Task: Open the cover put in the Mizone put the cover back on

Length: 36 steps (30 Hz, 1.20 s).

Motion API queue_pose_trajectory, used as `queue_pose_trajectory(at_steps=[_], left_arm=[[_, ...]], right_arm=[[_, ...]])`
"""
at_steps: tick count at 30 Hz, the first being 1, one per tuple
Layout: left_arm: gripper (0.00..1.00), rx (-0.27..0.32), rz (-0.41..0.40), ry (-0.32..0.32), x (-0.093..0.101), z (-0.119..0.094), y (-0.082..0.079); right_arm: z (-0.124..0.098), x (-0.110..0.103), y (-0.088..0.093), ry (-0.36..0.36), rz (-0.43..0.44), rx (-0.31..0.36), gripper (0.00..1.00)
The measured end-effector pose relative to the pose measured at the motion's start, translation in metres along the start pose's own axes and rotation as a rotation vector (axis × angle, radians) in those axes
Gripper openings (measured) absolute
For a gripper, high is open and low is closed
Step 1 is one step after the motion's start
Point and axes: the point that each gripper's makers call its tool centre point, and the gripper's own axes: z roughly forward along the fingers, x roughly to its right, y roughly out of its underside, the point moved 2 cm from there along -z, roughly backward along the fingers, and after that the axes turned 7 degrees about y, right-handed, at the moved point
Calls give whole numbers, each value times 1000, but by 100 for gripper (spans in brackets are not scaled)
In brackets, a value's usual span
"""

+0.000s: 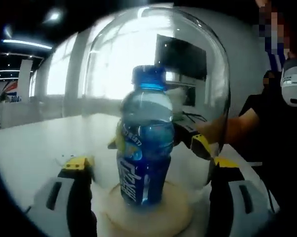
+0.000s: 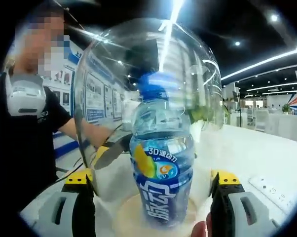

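We are working on a white table [image 1: 35, 148] in a bright open hall with strip lights overhead and display boards along one wall.

Our left gripper [image 1: 151, 170] has its yellow-tipped jaws spread on either side of the glass dome cover [image 1: 158, 74], near its lower edge, apart rather than clamped. Whether the pads touch the glass we cannot tell. Our right gripper [image 2: 153, 180] stands the same way in the right gripper view, jaws wide on both flanks of the cover [image 2: 148, 74]. In the left gripper view its tips [image 1: 200, 143] show through the glass from the far side, so we judge the two grippers flank the dome from opposite sides to steady or lower it squarely.

Inside, the Mizone bottle [image 1: 143, 143] stands upright, blue cap up, on the round pale wooden base [image 1: 148, 215]; the right gripper view shows its label [image 2: 161, 177] and the base [image 2: 124, 217]. The dome encloses the bottle and looks seated on or just above the base, so we judge the last step, putting the cover back, is nearly done.

A fingertip [image 2: 200, 231] shows at the bottom edge, a white power strip [image 2: 277, 190] lies well apart, and a person in a black shirt [image 2: 25, 138] stands beyond the table.
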Motion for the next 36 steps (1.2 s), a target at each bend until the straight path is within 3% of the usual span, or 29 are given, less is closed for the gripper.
queue_pose_trajectory(at_steps=[8, 11, 14, 22, 27, 35, 36], left_arm=[[81, -1, 3, -39, 2, -4, 0], [80, 5, 2, -61, 3, -6, 1], [79, 26, -1, -85, 4, -8, 1], [78, 39, -18, -177, 9, -14, 1], [76, 44, -20, -220, 10, -18, 0], [69, 39, -24, -276, 16, -30, 0], [68, 41, -27, -282, 17, -32, 0]], right_arm=[[-1, -2, 0, 33, 14, 9, 90], [-6, -1, -7, 65, 130, 81, 90], [-13, 0, -14, 119, 156, 150, 90], [-14, -11, -10, 231, 149, 144, 90], [-18, -13, -14, 270, 233, 182, 90], [-27, -25, -13, 370, 208, 173, 90], [-29, -15, -13, 389, 208, 173, 90]])
